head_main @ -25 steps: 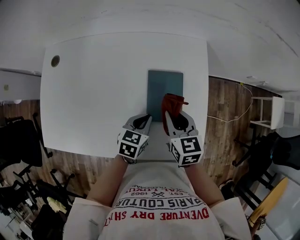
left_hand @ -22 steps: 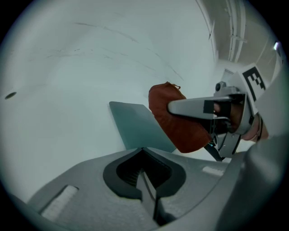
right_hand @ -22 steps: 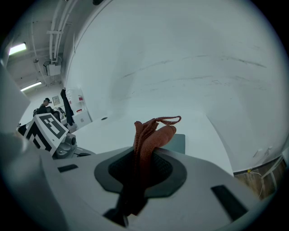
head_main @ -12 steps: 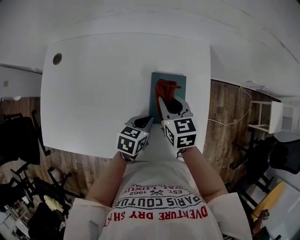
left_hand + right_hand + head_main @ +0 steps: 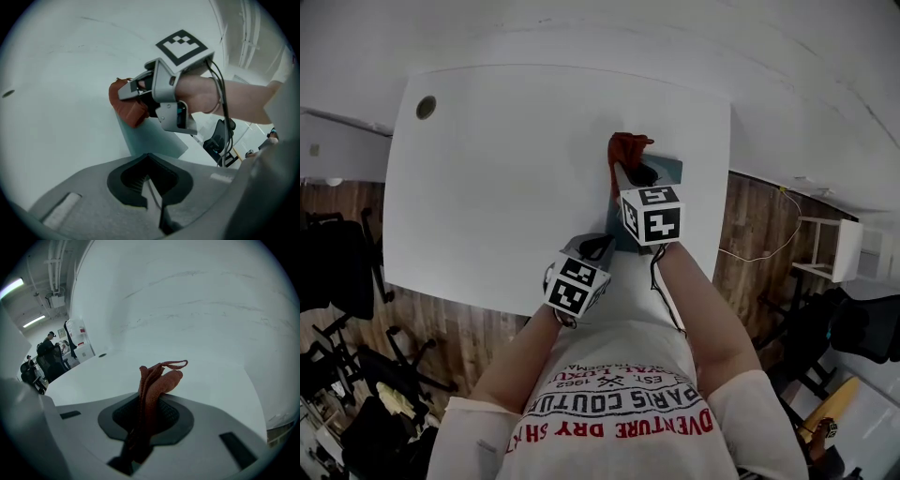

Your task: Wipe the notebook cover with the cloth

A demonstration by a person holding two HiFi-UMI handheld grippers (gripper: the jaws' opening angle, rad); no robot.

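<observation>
A teal notebook [image 5: 672, 170] lies on the white table [image 5: 506, 169] near its right edge, mostly hidden under my right gripper [image 5: 625, 171]. That gripper is shut on a red-brown cloth [image 5: 628, 147], which sits at the notebook's far left corner. In the right gripper view the cloth [image 5: 153, 380] stands bunched between the jaws of the right gripper [image 5: 140, 427]. My left gripper [image 5: 598, 247] rests near the table's front edge, shut and holding nothing. In the left gripper view, past the left gripper [image 5: 151, 190], I see the notebook [image 5: 152, 139] and the cloth [image 5: 126, 101].
A round cable hole [image 5: 426, 107] sits in the table's far left corner. The table's right edge runs close beside the notebook. Chairs [image 5: 337, 272] and wooden floor surround the table. People stand far off in the room [image 5: 47, 352].
My right gripper has slid the cloth away from me along the notebook, from its near part to its far edge. The left gripper has barely moved.
</observation>
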